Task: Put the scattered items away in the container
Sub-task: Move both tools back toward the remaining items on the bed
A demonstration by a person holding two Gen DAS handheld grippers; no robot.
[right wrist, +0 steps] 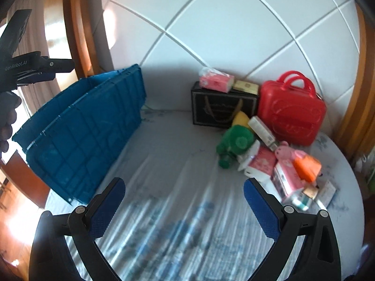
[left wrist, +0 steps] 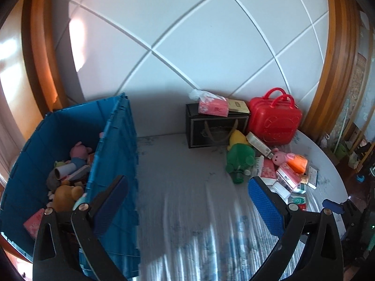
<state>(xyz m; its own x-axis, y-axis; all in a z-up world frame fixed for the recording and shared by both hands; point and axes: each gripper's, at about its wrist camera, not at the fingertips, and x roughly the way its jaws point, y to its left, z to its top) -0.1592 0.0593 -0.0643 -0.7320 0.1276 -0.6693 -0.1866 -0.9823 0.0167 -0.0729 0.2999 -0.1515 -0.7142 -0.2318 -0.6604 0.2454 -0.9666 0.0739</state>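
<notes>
A blue plastic crate [left wrist: 112, 140] stands on the left of the bed and holds several toys and boxes, among them a brown plush [left wrist: 66, 194] and a pink pig plush [left wrist: 78, 153]. It also shows in the right wrist view [right wrist: 89, 126]. Scattered items lie at the right: a green plush toy [left wrist: 239, 161] [right wrist: 234, 145], a pink pig toy [left wrist: 281, 158] [right wrist: 287, 152], an orange piece [right wrist: 307, 165], and several small pink and white boxes [right wrist: 260, 161]. My left gripper [left wrist: 187, 201] is open and empty beside the crate. My right gripper [right wrist: 184, 201] is open and empty over the sheet.
A red hard case [right wrist: 291, 111], a black box [right wrist: 222, 107] topped with a pink tissue pack [right wrist: 216, 80] stand against the white padded headboard [right wrist: 234, 23]. The bed's rounded edge [right wrist: 351, 187] is on the right. The other gripper's body [right wrist: 25, 68] shows upper left.
</notes>
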